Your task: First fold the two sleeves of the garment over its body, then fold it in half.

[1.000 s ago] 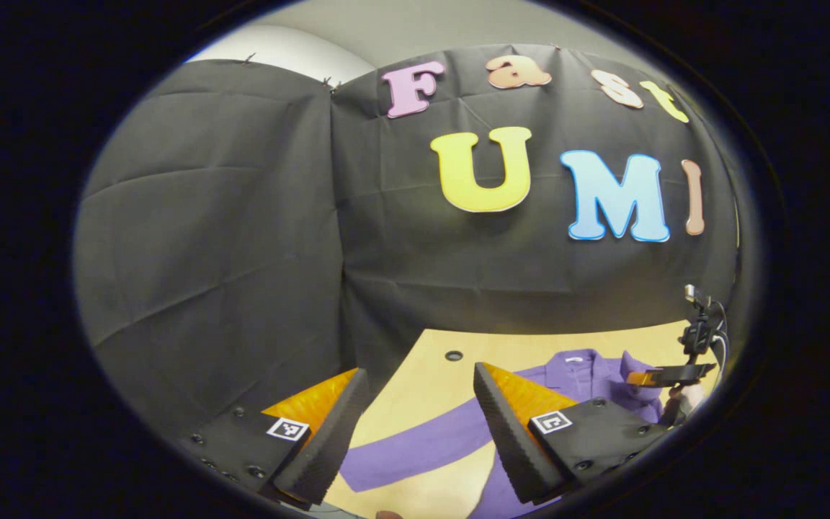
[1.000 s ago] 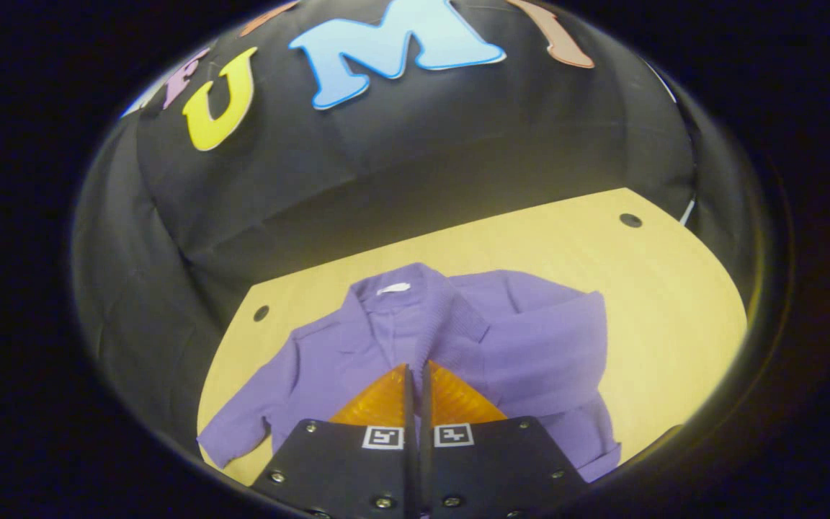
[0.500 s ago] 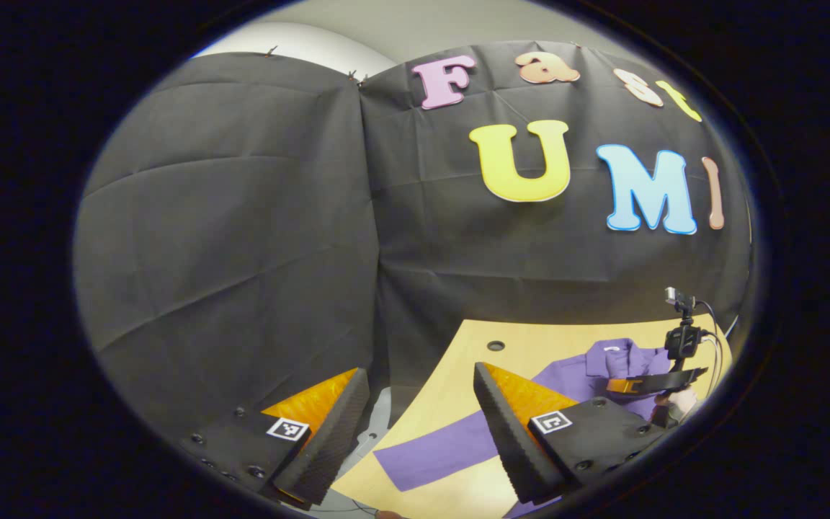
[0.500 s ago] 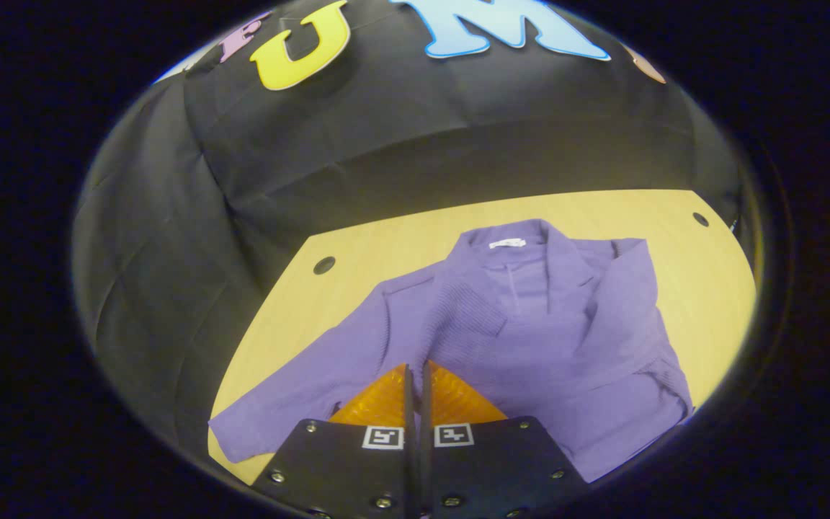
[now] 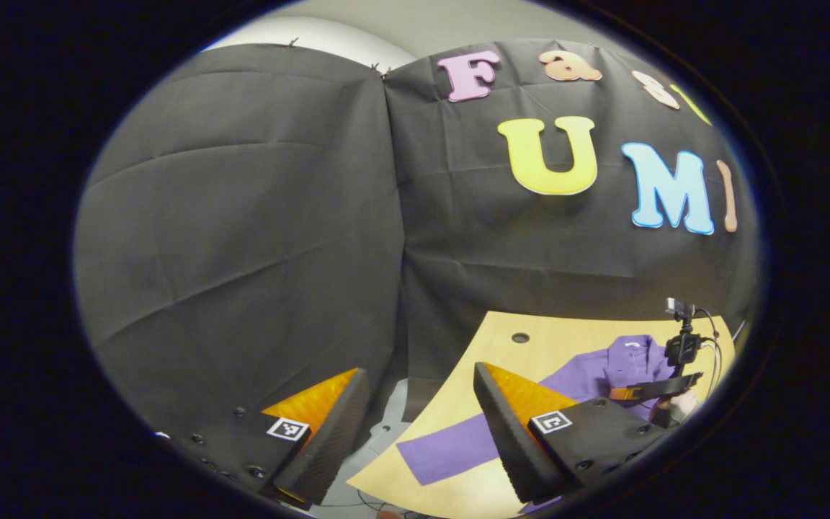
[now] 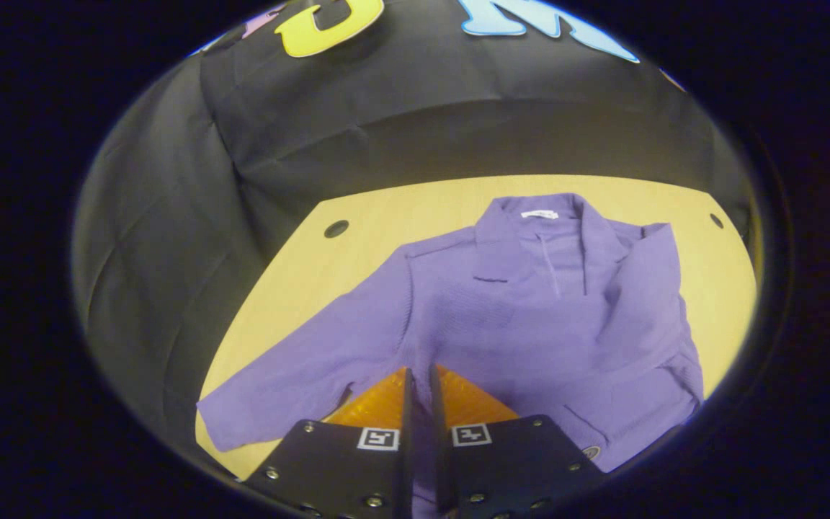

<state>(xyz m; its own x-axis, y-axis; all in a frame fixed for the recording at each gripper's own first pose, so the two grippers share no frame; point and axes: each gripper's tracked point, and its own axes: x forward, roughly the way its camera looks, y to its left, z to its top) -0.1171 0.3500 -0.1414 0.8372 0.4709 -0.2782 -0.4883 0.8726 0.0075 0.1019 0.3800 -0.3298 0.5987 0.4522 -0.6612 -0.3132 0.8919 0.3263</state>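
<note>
While the purple garment (image 6: pixel 530 310) lies flat on the bench (image 6: pixel 300 267):
Right sleeve (image 6: pixel 645 303): folded over the body.
Left sleeve (image 6: pixel 300 375): still spread out.
Halving: undone.
Right tool (image 6: pixel 418 382): almost closed; grip unclear.
Left tool (image 5: pixel 415 425): wide open, empty.

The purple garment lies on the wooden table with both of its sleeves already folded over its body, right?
Not quite. The purple garment does lie on the wooden table, but just one sleeve is folded over its body. The right gripper view shows the other sleeve stretched out flat on the table, away from the body; the left gripper view shows it too.
</note>
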